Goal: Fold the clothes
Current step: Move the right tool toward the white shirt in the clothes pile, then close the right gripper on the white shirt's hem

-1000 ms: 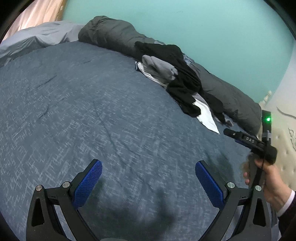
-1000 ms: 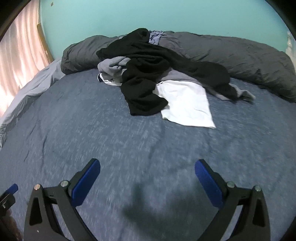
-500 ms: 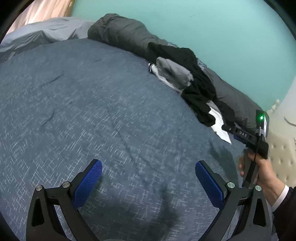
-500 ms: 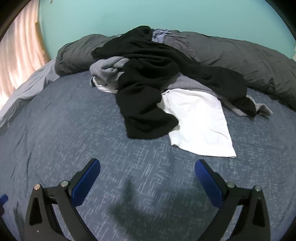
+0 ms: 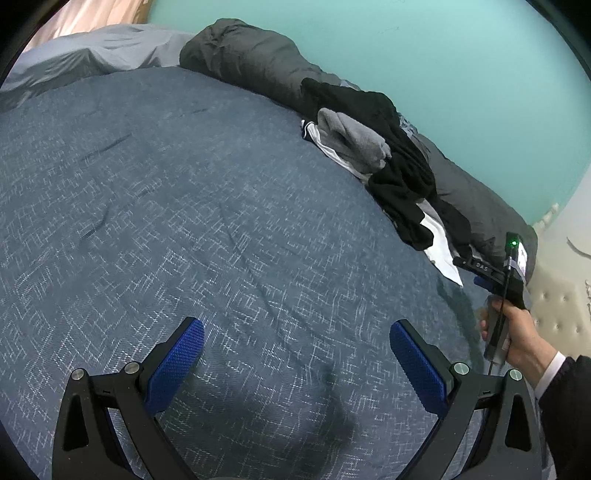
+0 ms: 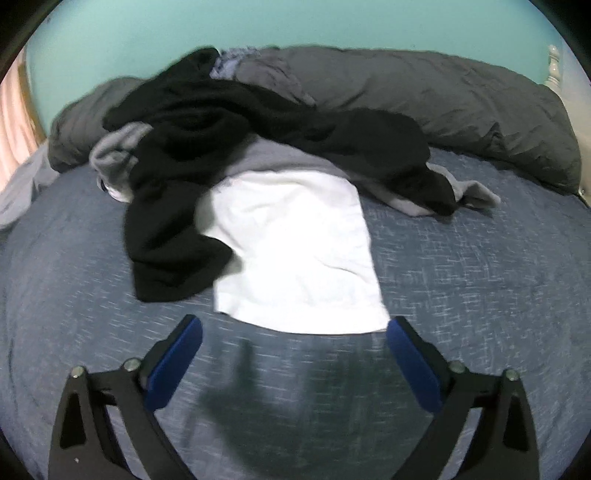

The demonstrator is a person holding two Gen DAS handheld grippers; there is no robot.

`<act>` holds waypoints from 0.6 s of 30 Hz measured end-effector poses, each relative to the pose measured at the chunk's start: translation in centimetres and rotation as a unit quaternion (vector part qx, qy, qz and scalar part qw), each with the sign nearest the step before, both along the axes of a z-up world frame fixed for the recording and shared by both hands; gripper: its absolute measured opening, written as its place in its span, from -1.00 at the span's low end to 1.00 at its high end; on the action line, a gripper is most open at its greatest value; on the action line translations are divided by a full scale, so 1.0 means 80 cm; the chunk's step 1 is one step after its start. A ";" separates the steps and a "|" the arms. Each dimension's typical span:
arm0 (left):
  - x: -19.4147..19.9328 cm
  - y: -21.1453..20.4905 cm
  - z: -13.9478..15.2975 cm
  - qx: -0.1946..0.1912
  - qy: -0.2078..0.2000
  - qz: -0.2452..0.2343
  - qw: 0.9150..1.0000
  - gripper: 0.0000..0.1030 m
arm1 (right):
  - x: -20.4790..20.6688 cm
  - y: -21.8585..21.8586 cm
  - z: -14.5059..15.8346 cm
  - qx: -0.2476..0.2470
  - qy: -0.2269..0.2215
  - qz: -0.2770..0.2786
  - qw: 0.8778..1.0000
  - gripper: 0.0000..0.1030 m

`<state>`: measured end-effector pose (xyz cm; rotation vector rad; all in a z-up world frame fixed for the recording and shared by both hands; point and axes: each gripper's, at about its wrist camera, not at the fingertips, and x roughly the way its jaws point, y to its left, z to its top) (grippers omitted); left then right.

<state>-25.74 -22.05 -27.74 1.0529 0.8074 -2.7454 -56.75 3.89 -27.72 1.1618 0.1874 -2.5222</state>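
A heap of clothes lies at the far side of the blue bedspread [image 6: 461, 280]. A white garment [image 6: 295, 254] spreads flat toward me, with a black garment [image 6: 177, 236] draped over its left side and grey pieces [image 6: 114, 155] behind. My right gripper [image 6: 295, 330] hovers just short of the white garment's near hem, jaws wide and closing, nothing between them. In the left wrist view my left gripper [image 5: 297, 332] stands open over bare bedspread [image 5: 184, 221], far from the heap [image 5: 399, 173]. A hand [image 5: 517, 339] holds the right gripper at that view's right edge.
A rolled dark grey duvet [image 6: 461, 107] runs along the teal wall [image 6: 332, 22] behind the clothes. A lighter grey sheet [image 5: 96, 55] lies at the far left. A cream tufted headboard [image 5: 557, 306] stands at the right.
The right gripper has moved forward toward the heap, so the white garment now reaches its fingertips. The left gripper shifted slightly; its view shows the right hand farther forward.
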 end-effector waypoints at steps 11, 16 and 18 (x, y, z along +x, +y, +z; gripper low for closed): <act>-0.001 0.009 -0.006 -0.004 -0.005 -0.014 1.000 0.99 | -0.029 -0.026 -0.047 0.070 -0.012 0.022 0.997 0.70; -0.002 0.007 -0.012 -0.004 -0.012 -0.014 1.000 0.99 | -0.036 -0.035 -0.051 0.082 0.007 0.018 0.996 -0.01; -0.002 0.006 -0.014 -0.004 -0.014 -0.011 1.000 0.99 | -0.039 -0.034 -0.052 0.086 0.008 0.014 0.996 -0.45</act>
